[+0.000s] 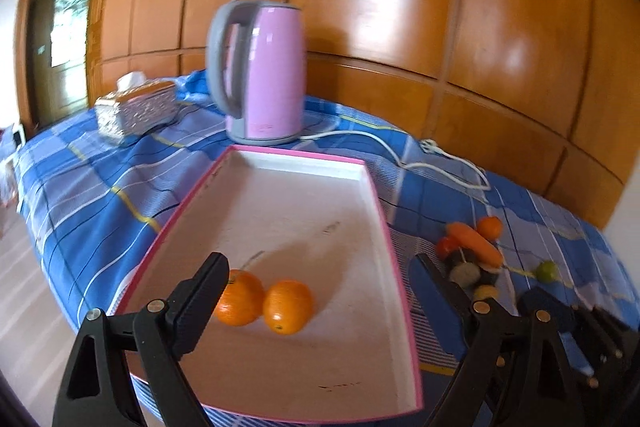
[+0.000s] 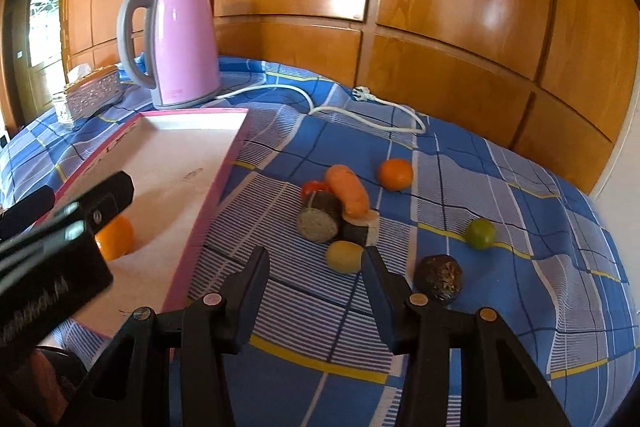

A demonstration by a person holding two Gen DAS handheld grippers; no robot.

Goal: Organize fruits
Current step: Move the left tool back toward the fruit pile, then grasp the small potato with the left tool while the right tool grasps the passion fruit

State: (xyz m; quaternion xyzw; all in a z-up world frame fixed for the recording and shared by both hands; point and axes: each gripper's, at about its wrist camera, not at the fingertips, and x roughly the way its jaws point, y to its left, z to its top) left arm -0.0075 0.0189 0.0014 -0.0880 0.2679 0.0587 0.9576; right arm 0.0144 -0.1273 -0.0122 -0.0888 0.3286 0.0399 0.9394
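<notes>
Left wrist view: left hand-held gripper (image 1: 320, 291) agape, empty, above two oranges (image 1: 264, 301) in tray (image 1: 384, 211); right hand-held gripper (image 2: 316, 273) part-open, empty; risk: round fruit rolling if nudged.

Left gripper (image 1: 320, 291): jaws spread wide, nothing between pads, tilted downward. Right gripper (image 2: 316, 275): jaws partway apart, nothing gripped, angled down too. Sits just to the right of the left one; both fwd-pointing.
</notes>
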